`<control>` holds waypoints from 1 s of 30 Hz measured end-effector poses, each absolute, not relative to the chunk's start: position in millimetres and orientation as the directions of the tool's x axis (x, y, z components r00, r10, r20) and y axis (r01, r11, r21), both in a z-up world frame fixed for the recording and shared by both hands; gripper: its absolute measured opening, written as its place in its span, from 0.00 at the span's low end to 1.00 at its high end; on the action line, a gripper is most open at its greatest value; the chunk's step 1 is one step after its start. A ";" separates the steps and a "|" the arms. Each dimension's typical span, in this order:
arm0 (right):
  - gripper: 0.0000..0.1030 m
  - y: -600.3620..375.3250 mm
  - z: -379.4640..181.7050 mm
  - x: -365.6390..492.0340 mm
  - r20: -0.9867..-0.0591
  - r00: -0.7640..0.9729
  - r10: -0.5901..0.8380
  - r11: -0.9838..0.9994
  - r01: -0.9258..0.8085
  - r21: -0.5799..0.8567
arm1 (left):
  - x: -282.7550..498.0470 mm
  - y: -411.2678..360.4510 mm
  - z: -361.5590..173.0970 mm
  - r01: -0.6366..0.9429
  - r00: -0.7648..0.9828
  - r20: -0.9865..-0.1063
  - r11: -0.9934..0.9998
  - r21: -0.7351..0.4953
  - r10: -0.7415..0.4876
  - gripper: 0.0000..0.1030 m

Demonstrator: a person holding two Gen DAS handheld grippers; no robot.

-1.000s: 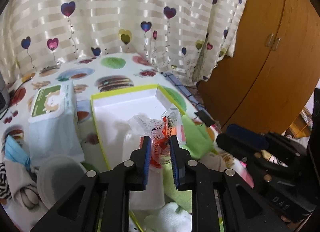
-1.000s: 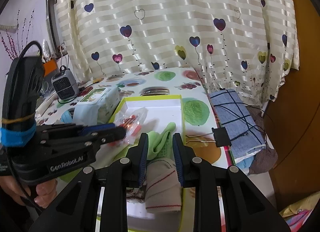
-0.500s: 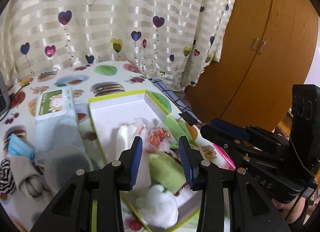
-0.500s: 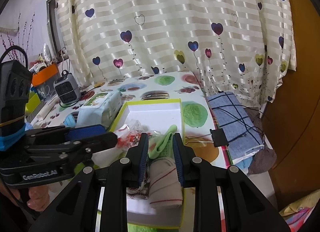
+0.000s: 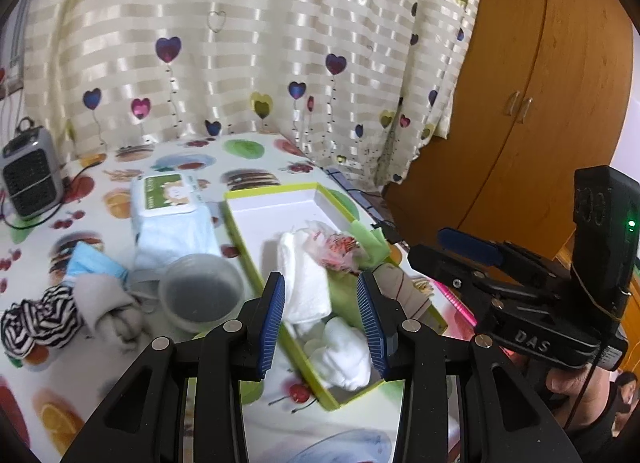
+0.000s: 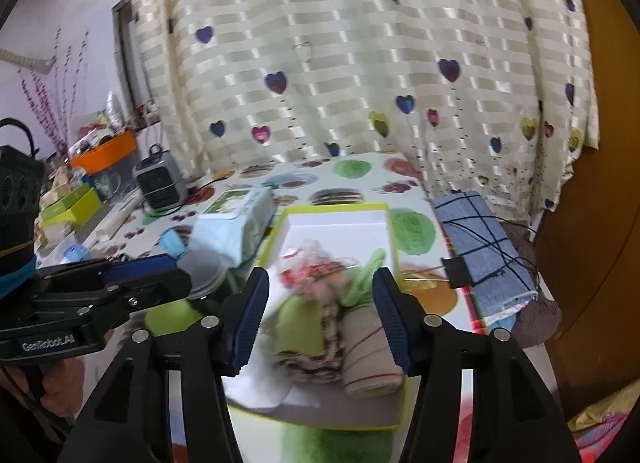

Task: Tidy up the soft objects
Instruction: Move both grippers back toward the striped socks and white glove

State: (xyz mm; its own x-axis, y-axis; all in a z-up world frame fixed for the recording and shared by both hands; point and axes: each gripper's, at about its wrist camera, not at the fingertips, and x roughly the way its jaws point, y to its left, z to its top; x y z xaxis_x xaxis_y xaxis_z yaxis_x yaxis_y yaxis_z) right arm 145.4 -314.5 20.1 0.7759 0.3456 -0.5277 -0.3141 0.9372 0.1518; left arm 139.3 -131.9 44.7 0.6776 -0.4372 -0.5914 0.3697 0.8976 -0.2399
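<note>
Both the left gripper [image 5: 323, 319] and the right gripper [image 6: 320, 319] hover with fingers spread wide, grasping nothing. Below them the green-rimmed box [image 5: 276, 193] on the table holds a white cloth [image 5: 304, 279], a crinkly snack packet [image 5: 332, 247], a green cloth [image 6: 304, 327] and a striped beige roll [image 6: 370, 355].

One box [image 5: 276, 194], perhaps six cloths [image 5: 304, 283].

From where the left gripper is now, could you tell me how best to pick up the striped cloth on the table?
Take the striped cloth at its raised, bunched middle, coming from above. It lies crumpled against the grey cloth, so close the fingers across its free left folds.
</note>
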 end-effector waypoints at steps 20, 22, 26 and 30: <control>0.54 -249.6 32.5 118.8 -0.559 0.719 0.413 0.893 -0.440 0.093 | 103.0 -68.6 43.2 0.245 0.733 -0.588 0.939 -0.240 -0.342 0.35; 0.54 -244.9 32.6 117.9 -0.561 0.716 0.416 0.890 -0.448 0.088 | 100.4 -62.9 41.0 0.236 0.733 -0.590 0.941 -0.244 -0.337 0.35; 0.54 -239.6 32.3 117.0 -0.559 0.712 0.425 0.883 -0.462 0.084 | 98.6 -55.0 37.8 0.217 0.736 -0.594 0.944 -0.249 -0.326 0.35; 0.54 -235.5 29.8 116.4 -0.558 0.706 0.435 0.876 -0.475 0.083 | 95.8 -50.5 30.5 0.199 0.731 -0.605 0.947 -0.253 -0.316 0.35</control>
